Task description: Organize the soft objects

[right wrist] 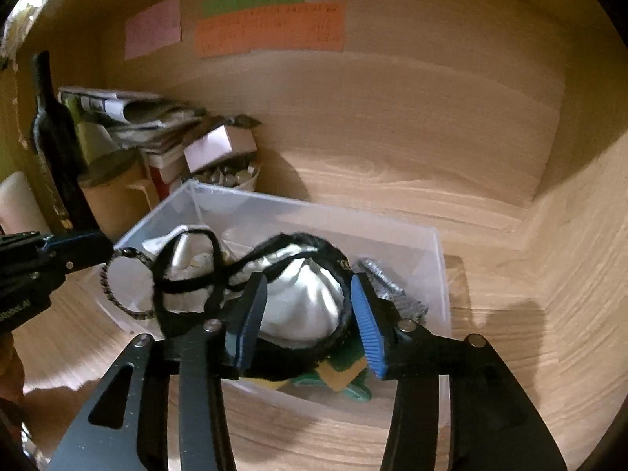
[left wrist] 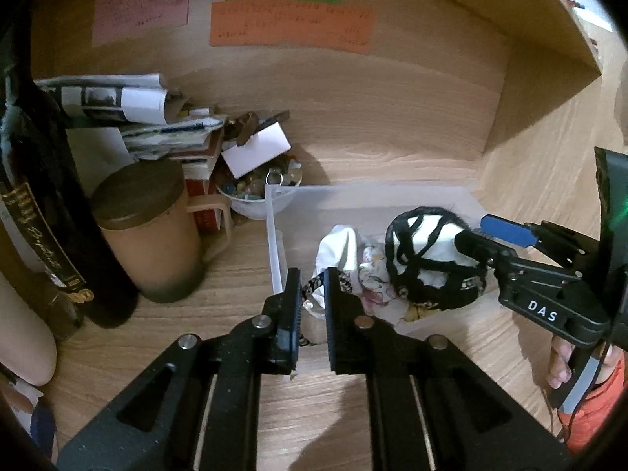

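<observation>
The right gripper (right wrist: 306, 314) clamps a white bundle wrapped in black straps (right wrist: 302, 306) over the clear bin (right wrist: 314, 212). The left gripper (left wrist: 313, 298) pinches a patterned cord loop (right wrist: 108, 290) beside it.

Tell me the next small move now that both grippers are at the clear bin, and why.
Probably open the right gripper and let the black-and-white bundle drop. It already sits over the clear bin, among other soft items, while the left gripper pinches a patterned cord at the bin's edge.
</observation>
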`<state>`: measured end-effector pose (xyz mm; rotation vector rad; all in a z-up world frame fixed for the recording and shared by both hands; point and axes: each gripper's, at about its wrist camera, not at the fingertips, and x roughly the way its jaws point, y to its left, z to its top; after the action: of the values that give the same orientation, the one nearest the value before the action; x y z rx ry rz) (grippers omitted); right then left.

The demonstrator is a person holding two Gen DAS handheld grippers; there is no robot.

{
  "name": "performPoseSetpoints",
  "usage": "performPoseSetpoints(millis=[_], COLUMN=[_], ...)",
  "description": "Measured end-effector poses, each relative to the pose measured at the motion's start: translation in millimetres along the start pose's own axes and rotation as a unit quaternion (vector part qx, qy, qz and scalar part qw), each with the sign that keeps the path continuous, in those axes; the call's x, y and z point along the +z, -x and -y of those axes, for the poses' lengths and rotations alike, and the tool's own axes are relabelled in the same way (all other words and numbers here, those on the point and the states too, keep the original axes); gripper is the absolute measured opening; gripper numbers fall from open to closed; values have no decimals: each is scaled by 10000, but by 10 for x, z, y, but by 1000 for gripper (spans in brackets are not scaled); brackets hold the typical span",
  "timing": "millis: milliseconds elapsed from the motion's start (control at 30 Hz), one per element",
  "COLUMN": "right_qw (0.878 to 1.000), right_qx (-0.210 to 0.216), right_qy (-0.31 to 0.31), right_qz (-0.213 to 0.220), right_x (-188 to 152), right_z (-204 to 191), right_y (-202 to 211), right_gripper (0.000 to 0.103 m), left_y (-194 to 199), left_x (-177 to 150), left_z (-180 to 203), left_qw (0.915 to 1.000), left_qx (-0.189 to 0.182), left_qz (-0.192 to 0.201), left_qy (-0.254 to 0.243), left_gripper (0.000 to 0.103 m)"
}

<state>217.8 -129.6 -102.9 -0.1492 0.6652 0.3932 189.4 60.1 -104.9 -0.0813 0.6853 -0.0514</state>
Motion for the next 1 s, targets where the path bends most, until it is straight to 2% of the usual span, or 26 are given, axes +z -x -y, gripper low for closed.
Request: performPoseSetpoints(millis=[67,133,333,467,600,733,900,1000], right_qw=[9999,9996,9968,9914,9850,9781,9730,9710], right_qx=[6,35,170,190,203,181,185,180], right_qy=[-1,-7,-43,-74,4,23,9,-39], right_qz=[112,272,785,1289,1713,2074,2302,2382], right_x=[22,47,117,117,98,31,-34,-95], right_z=[5,11,-3,-7,-61,-110,-161,-166], right_y=[112,266,719,1134,1477,1792,1933,2019], right_gripper=[44,46,47,65,69,81,87,95], left_y=[76,174,587,923,1217,1477,1728,1856], left_x=[19,41,133,172,178,140,65,18], left_z=[21,45,169,283,371,426,487,522], left_qw=[10000,9998,9975,9936,9892,9846,9777,9744], left_qx=[-16,-62,-109,-94,-93,-108,-4,97], left_qz=[79,183,693,1115,1455,1740,2090,2236], left_qy=[1,9,-47,-138,-171,-154,-188,-204], left_gripper=[16,26,39,47,55,68,81,89])
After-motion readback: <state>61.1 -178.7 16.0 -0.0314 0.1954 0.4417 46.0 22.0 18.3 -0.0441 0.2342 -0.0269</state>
